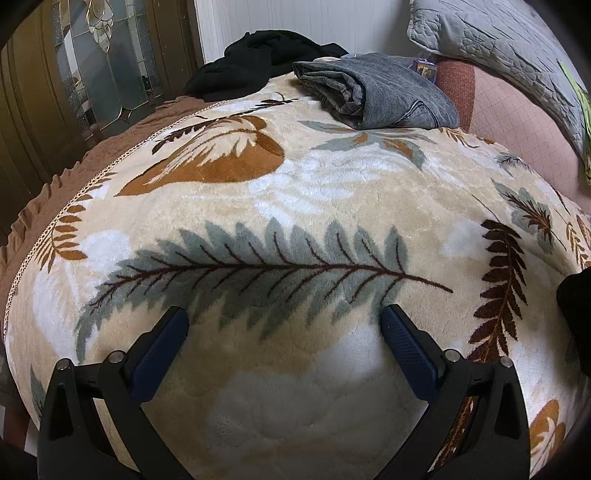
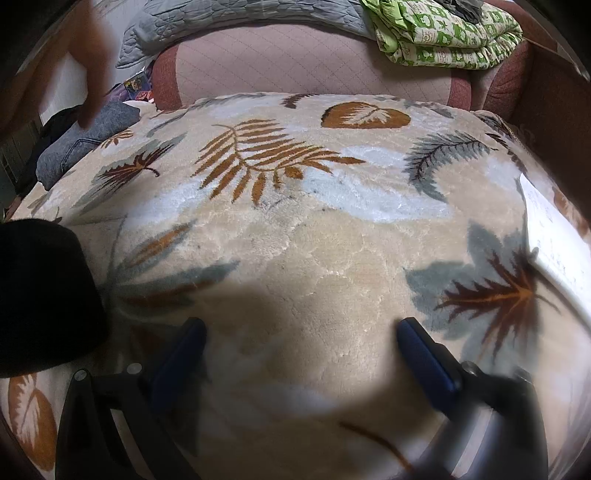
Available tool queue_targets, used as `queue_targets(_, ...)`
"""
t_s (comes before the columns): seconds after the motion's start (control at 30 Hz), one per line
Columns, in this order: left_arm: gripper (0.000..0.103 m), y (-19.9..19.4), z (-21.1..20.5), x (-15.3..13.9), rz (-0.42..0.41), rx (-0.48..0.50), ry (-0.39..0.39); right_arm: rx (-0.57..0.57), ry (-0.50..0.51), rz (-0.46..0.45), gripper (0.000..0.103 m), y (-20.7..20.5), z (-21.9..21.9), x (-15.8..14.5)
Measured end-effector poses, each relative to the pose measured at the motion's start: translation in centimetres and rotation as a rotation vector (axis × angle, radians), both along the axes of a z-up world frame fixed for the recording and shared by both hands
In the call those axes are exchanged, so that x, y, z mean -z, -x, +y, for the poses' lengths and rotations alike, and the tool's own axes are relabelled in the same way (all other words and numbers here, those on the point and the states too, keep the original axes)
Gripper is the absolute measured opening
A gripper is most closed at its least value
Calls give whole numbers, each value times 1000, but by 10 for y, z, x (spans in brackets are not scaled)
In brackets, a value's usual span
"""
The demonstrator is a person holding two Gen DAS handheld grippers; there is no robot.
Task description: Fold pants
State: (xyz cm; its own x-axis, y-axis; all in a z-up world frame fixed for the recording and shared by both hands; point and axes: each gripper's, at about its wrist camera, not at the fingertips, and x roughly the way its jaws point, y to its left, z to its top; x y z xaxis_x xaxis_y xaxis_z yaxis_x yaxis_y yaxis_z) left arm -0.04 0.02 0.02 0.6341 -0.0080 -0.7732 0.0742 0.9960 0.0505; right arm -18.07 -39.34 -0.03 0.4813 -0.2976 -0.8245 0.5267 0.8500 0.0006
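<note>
**Both hand-held grippers released over the leaf-print blanket, pants folded at the far edge**

Left wrist view: the left hand-held gripper (image 1: pixel 284 317) hangs over a plush cream blanket (image 1: pixel 332 192) printed with brown, rust and grey-blue leaves and ferns. Its two blue-padded fingers stand wide apart with nothing between them. The blanket covers a bed; a brown ruffled bedspread (image 1: pixel 44 206) with a pale trim shows along its left edge. At the far side of the blanket lie the folded grey pants (image 1: pixel 380 92), a compact stack with its layered edges turned to the left. Just behind them to the left sits a crumpled black garment (image 1: pixel 258 62), touching or nearly touching the pants. Beyond are a white panelled wall, a dark wooden door with leaded glass (image 1: pixel 99 62) on the left, a pinkish quilted cushion (image 1: pixel 517 118) on the right, and a grey quilted pillow (image 1: pixel 498 44) above it.

Right wrist view: the right hand-held gripper (image 2: pixel 301 325) is likewise released, fingers spread and empty above the same blanket (image 2: pixel 314 240), partly in shadow and blurred. The grey pants (image 2: pixel 81 144) rest at the far left edge. A blurred hand (image 2: pixel 85 62) reaches down just above them; whether it touches them I cannot tell. A dark shape fills the left edge. At the head lie the pinkish cushion (image 2: pixel 295 59) and a green-and-white patterned quilt (image 2: pixel 443 33), folded at the upper right.
</note>
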Motion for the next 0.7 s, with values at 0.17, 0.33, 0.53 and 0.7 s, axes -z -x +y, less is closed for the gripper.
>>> queue_targets(0.17, 103, 0, 0, 0, 0, 0, 0, 0, -1, 0, 103, 0, 0, 0)
queue_targets(0.33, 103, 0, 0, 0, -1, 0, 0, 0, -2, -2, 103, 1, -1, 0)
queue_targets(0.53, 103, 0, 0, 0, 0, 0, 0, 0, -3, -1, 103, 1, 0, 0)
queue_targets(0.7, 103, 1, -1, 0, -1, 0, -8, 0, -2, -1, 103, 1, 1, 0)
